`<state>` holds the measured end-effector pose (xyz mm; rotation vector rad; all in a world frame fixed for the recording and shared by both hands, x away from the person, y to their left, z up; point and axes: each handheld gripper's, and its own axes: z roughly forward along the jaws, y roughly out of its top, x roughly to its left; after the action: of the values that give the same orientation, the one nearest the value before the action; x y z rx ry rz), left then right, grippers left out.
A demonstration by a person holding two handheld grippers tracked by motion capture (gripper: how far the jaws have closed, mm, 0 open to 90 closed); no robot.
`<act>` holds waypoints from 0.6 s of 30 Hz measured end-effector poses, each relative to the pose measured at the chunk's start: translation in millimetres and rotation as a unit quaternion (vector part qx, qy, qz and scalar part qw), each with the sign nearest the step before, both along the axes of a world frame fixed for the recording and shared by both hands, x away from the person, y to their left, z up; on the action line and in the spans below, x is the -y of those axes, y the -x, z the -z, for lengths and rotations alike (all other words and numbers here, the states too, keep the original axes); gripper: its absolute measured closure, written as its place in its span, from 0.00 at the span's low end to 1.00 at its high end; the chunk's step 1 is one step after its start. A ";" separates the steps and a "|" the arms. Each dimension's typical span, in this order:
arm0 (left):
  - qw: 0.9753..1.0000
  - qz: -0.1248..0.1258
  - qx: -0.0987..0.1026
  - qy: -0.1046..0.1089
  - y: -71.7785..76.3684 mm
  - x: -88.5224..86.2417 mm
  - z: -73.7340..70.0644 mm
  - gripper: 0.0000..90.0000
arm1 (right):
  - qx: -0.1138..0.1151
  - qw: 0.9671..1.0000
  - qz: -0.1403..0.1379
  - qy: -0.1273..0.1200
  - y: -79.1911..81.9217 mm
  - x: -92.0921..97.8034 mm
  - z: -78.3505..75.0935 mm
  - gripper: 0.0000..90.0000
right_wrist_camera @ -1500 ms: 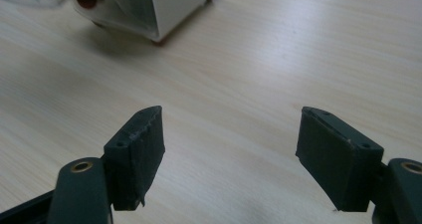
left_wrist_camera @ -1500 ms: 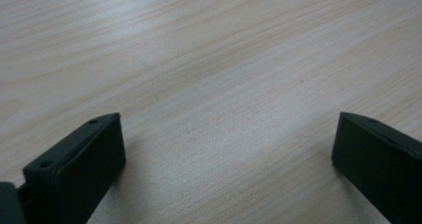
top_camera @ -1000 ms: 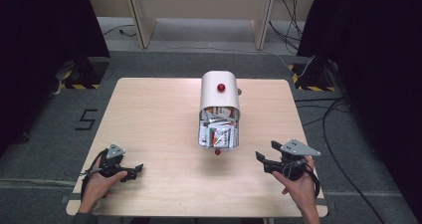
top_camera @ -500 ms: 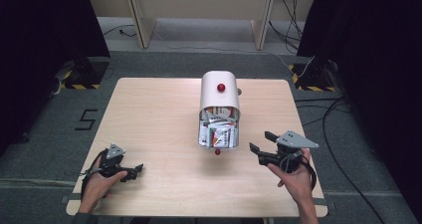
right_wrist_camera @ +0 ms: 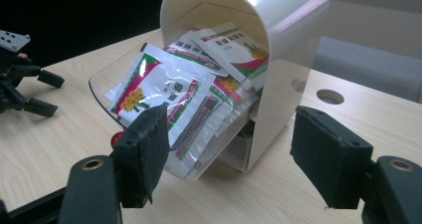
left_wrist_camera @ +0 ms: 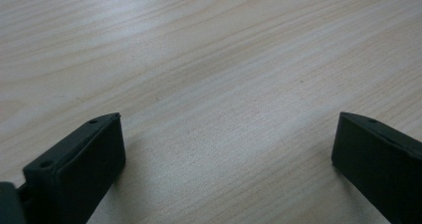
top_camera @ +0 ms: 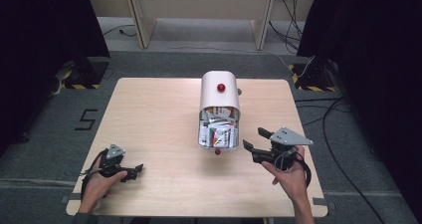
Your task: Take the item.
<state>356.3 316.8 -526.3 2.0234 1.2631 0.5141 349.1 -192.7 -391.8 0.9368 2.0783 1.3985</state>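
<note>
Since a second ago the right tool [top_camera: 256,140] has travelled in from the tabletop's right edge toward the white dispenser box [top_camera: 219,95], while the left tool [top_camera: 134,170] has kept its place near the front left corner. Nothing is grasped, so by my reading the work is at its approach stage: reaching the box is nearly done, and taking hold of anything in it is all still to come. On the pale wooden tabletop [top_camera: 149,119] the dispenser box stands a little right of centre, arched on top, with a red knob [top_camera: 221,87] on that top and a clear flap [right_wrist_camera: 137,129] hinged outward at its mouth. Inside, and leaning out onto that flap, sits a loose stack of white sachets [right_wrist_camera: 164,92] printed with yellow flowers and red and green bands; how many I cannot count. A second small red knob [right_wrist_camera: 116,137] shows at the flap's lower edge. Both tools stand with jaws wide apart, the right one just beside the flap, the left one low over bare wood.
</note>
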 end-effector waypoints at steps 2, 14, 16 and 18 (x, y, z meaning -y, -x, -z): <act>1.000 0.000 0.000 0.000 0.0 0.0 0.0 0.00 | -0.001 1.000 -0.002 0.001 -0.1 -2.6 -0.6 0.35; 1.000 0.000 0.000 0.000 0.0 0.0 0.0 0.00 | 0.001 0.999 -0.031 0.011 -2.7 -20.9 -7.0 0.35; 1.000 0.000 0.000 0.000 0.0 0.0 0.0 0.00 | 0.001 0.999 -0.036 0.013 -3.3 -24.4 -7.9 0.35; 1.000 0.000 0.000 0.000 0.0 0.0 0.0 0.00 | 0.002 0.999 -0.038 0.015 -4.5 -26.9 -8.3 0.35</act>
<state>356.3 316.8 -526.3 2.0232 1.2631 0.5136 353.7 -165.8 -383.5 0.8514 2.1456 1.4019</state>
